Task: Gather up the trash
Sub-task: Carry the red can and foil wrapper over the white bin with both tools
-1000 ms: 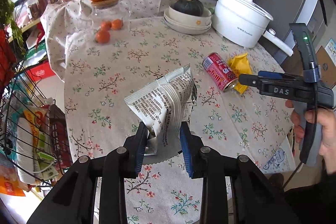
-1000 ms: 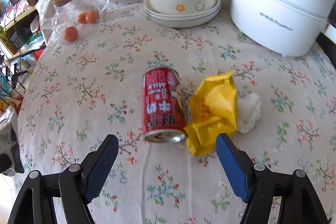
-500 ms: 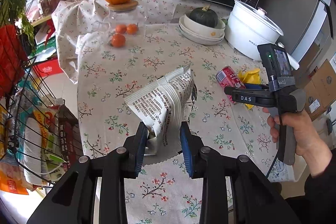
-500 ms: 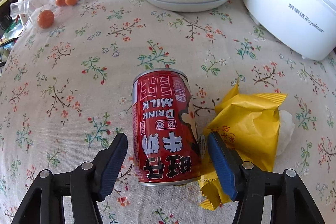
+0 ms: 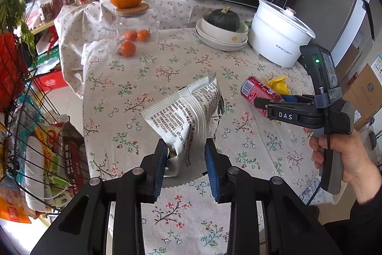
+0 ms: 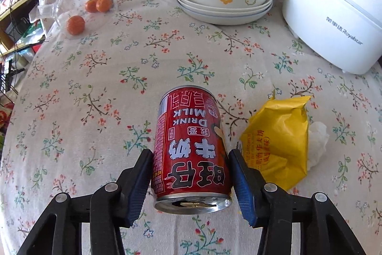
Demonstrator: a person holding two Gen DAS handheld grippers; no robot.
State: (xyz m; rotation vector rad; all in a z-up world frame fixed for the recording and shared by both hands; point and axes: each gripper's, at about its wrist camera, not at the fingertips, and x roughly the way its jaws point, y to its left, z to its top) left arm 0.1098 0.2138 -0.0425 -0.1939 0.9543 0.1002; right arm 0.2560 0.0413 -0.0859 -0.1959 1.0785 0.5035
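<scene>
— Now the right gripper [image 6: 191, 173] has closed in: half a second back its pads flanked the red milk can [image 6: 191, 149] with gaps, and now both press its sides.

— So it's ready to lift?

— Looks so. It lies on its side on the floral tablecloth [image 6: 95, 87], long axis running away from the gripper, opened end toward the camera, beside a yellow wrapper [image 6: 277, 135].

— And the left gripper [image 5: 186, 159]?

— Unchanged — jaws pinching the white snack bag [image 5: 183, 114], raised above the table.
</scene>
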